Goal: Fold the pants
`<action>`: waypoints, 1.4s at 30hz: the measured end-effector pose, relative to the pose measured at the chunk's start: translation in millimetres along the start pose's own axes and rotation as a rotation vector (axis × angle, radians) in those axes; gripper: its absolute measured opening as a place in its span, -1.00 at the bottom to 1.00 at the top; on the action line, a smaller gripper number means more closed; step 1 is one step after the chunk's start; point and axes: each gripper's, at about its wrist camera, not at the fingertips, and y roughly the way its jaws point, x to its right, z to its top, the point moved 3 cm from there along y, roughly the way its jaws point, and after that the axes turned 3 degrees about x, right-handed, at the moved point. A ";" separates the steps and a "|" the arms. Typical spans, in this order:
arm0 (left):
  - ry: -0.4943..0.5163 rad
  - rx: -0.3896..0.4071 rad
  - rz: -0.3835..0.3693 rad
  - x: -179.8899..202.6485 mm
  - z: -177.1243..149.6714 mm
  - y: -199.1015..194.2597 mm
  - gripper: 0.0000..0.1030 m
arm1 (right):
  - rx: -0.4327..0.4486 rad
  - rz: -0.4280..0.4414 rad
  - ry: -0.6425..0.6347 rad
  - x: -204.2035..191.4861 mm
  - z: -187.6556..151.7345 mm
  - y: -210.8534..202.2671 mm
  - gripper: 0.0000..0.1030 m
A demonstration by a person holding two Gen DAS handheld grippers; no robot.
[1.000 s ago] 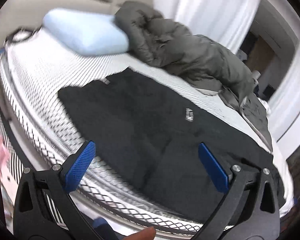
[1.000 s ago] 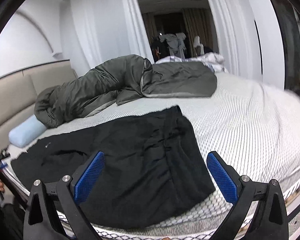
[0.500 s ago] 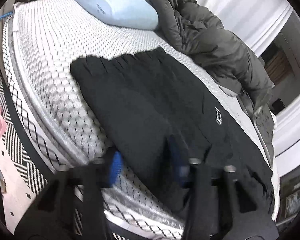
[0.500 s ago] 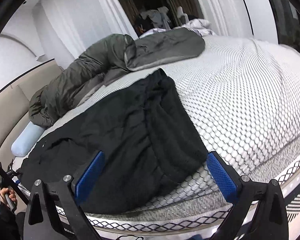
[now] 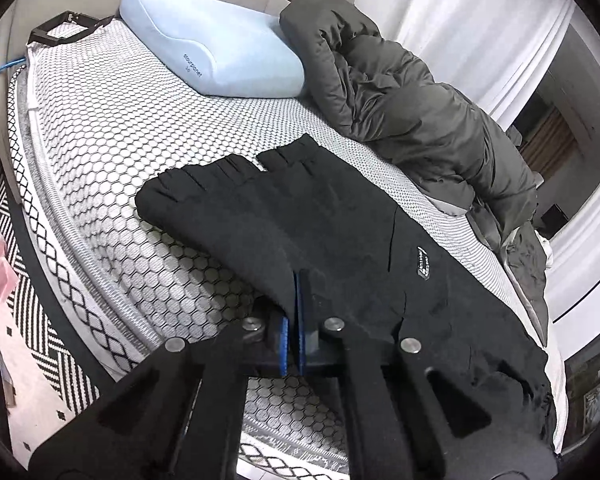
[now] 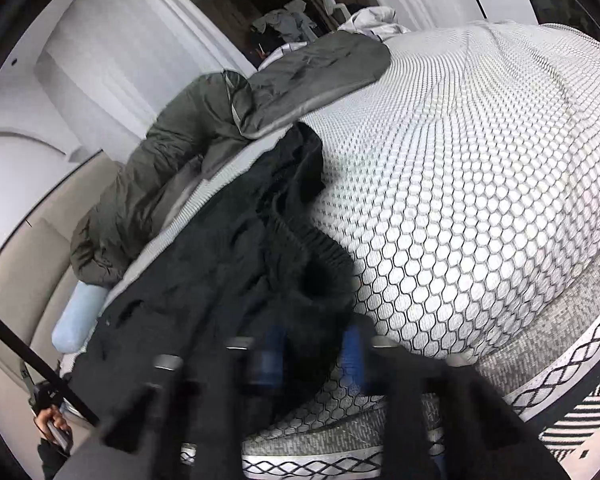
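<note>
Grabbing the near edge of the black pants (image 5: 340,240) is my step now. My left gripper (image 5: 296,312) has its blue pads pressed together, pinching the edge near the leg cuffs. My right gripper (image 6: 312,354) is closing its jaws, with a bunch of the stretchy waist end between them. I think the next move is to lift both ends together and carry this edge over to the far one, keeping it straight. The pants lie stretched along the front of the white dotted mattress (image 5: 112,128), flat but wrinkly at the waist, with a small label showing.
</note>
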 end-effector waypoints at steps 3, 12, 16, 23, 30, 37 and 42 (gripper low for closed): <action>0.005 -0.017 0.013 -6.1 -6.9 -0.5 -0.99 | -0.003 -0.009 0.009 13.8 -2.4 -13.4 -0.73; 0.042 -0.013 0.034 -9.4 -12.2 -20.0 -0.48 | 0.115 -0.109 -0.144 -18.2 3.1 -45.4 0.26; 0.068 -0.014 0.041 -8.9 -12.8 -21.7 -0.01 | 0.071 -0.097 -0.135 -18.9 -2.5 -40.1 0.29; -0.022 -0.100 0.018 -26.8 -18.2 2.2 -0.01 | 0.030 -0.076 -0.041 2.7 -17.0 -24.6 0.30; -0.028 -0.001 -0.029 -19.6 -7.2 -10.8 -0.99 | 0.013 -0.040 -0.010 6.6 -20.1 -32.2 0.30; -0.014 0.028 -0.059 -12.5 4.4 -22.6 -1.00 | -0.023 0.002 0.008 9.3 -36.1 -40.7 0.30; -0.026 0.015 -0.055 -19.2 -0.1 -25.5 -1.00 | -0.077 0.042 0.034 6.2 -51.4 -24.0 0.25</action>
